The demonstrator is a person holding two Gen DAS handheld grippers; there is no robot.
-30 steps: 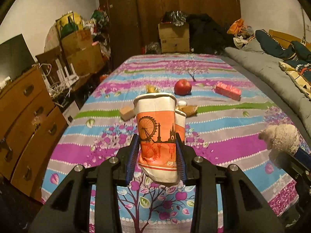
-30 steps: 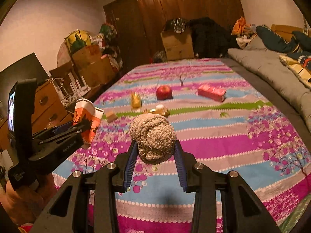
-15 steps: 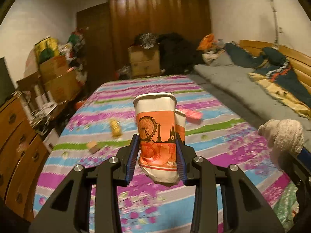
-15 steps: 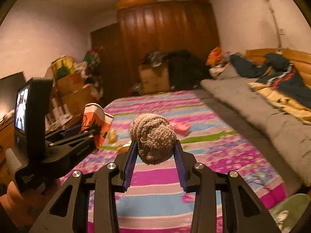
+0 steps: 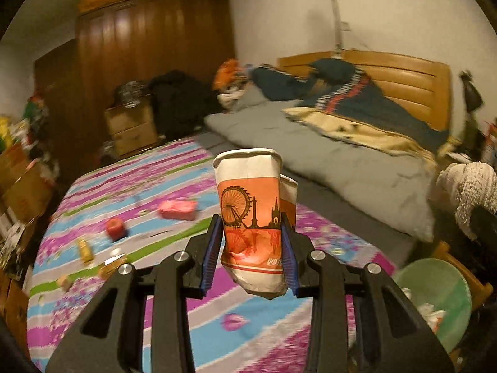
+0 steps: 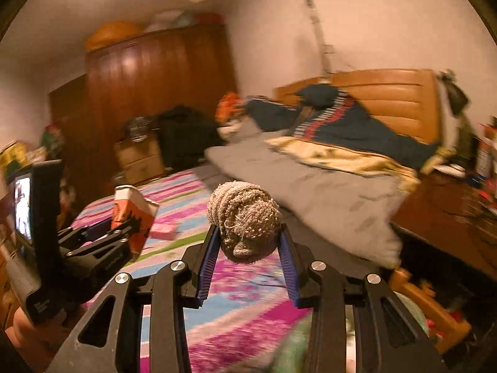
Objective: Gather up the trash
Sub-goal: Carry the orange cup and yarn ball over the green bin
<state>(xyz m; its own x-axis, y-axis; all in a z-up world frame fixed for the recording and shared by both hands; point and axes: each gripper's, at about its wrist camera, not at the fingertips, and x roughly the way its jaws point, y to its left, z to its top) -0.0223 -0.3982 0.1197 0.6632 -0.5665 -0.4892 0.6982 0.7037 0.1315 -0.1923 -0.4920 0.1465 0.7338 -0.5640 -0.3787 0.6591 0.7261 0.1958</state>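
Paper cup (image 5: pixel 252 217) sits pinched upright between left claw (image 5: pixel 252 248) pads.

I read the cup (image 5: pixel 251 217) as white above, orange below, with a black skyline and wheel print. The ball (image 6: pixel 245 220) is beige knit. My pads (image 5: pixel 212 248) are blue on black frames. The sheet (image 5: pixel 130 192) shows pink, blue, white and green stripes. The bin (image 5: pixel 435 292) is pale green. The quilt (image 5: pixel 326 155) is grey.
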